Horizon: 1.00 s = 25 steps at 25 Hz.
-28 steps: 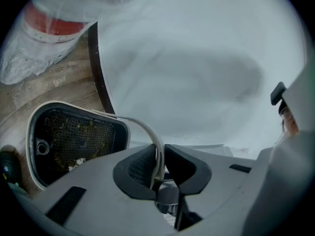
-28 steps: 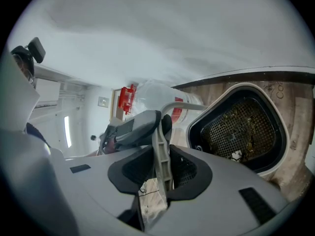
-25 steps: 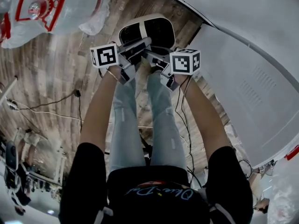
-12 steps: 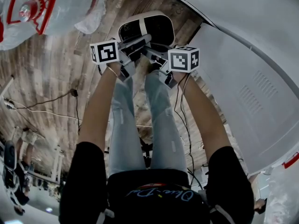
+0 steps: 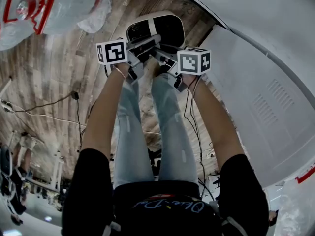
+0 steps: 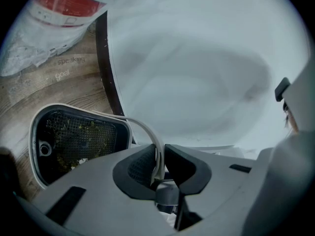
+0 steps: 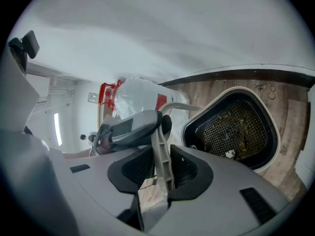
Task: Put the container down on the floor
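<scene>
Container [image 5: 156,29] sits low over the wood floor [image 5: 59,77], just beside the dark base edge of the big white curved wall [image 5: 256,58]. Its mesh-lined inside faces up at me. I cannot tell whether its underside touches the planks yet. My left tongs [image 6: 158,154] are closed tight on the thin white handle [image 6: 147,132]. My right tongs [image 7: 161,154] have the same handle's flat grey bar between their pads. Those right jaws have just been opening a little, though the bar looks as if it touches both pads. Compared with a second ago, both tongs and the container look slightly nearer the floor. The plastic bag [image 5: 54,9], well apart from the white wall, has drifted toward the corner of my head view. I judge the set-down nearly done, with the release starting on the right.
</scene>
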Available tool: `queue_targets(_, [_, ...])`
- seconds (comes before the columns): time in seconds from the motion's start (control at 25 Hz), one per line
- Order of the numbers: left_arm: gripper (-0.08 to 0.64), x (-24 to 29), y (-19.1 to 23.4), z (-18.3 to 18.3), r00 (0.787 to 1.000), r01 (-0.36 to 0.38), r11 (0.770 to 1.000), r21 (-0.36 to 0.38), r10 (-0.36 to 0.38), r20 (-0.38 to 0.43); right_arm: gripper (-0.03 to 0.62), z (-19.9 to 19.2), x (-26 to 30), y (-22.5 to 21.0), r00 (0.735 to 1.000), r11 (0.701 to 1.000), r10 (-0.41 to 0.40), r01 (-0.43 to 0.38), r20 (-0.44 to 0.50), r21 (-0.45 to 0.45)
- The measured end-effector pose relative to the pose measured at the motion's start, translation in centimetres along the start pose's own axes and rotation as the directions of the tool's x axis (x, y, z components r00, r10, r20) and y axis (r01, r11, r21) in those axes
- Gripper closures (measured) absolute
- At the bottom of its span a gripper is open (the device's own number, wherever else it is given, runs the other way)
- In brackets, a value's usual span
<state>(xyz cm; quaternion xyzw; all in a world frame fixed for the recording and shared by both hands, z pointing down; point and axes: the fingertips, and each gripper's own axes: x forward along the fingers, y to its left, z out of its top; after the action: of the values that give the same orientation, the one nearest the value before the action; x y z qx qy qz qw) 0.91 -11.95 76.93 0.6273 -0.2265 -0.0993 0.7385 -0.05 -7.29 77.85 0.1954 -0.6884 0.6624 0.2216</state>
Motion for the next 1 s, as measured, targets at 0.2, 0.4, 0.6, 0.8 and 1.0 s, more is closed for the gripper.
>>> queue_targets(0.2, [0.509,0.5,0.2,0.0,1.0,0.018,1.0,-0.007,-0.017,0.009,0.494,0.0,-0.1,-0.8,1.0,1.0,-0.012,0.012,-0.013,-0.004])
queue_targets(0.4, [0.511,0.5,0.7,-0.1,1.0,0.007,1.0,-0.005,-0.007,0.017,0.491,0.0,0.1,-1.1,1.0,1.0,-0.021,0.021,-0.019,-0.012])
queue_targets(0.6, [0.512,0.5,1.0,0.1,1.0,0.005,1.0,-0.012,-0.005,0.019,0.489,0.2,0.2,-1.3,0.999,0.999,-0.038,0.038,-0.018,-0.01])
queue_targets(0.8, [0.514,0.4,1.4,0.4,0.999,-0.002,1.0,-0.009,0.002,0.034,0.489,0.3,0.5,-1.6,0.999,0.999,-0.038,0.038,-0.009,0.009])
queue_targets(1.0, [0.512,-0.3,1.8,1.0,0.999,-0.007,1.0,0.009,0.007,0.046,0.491,1.1,1.2,-1.0,1.0,0.999,-0.005,0.004,0.015,0.047])
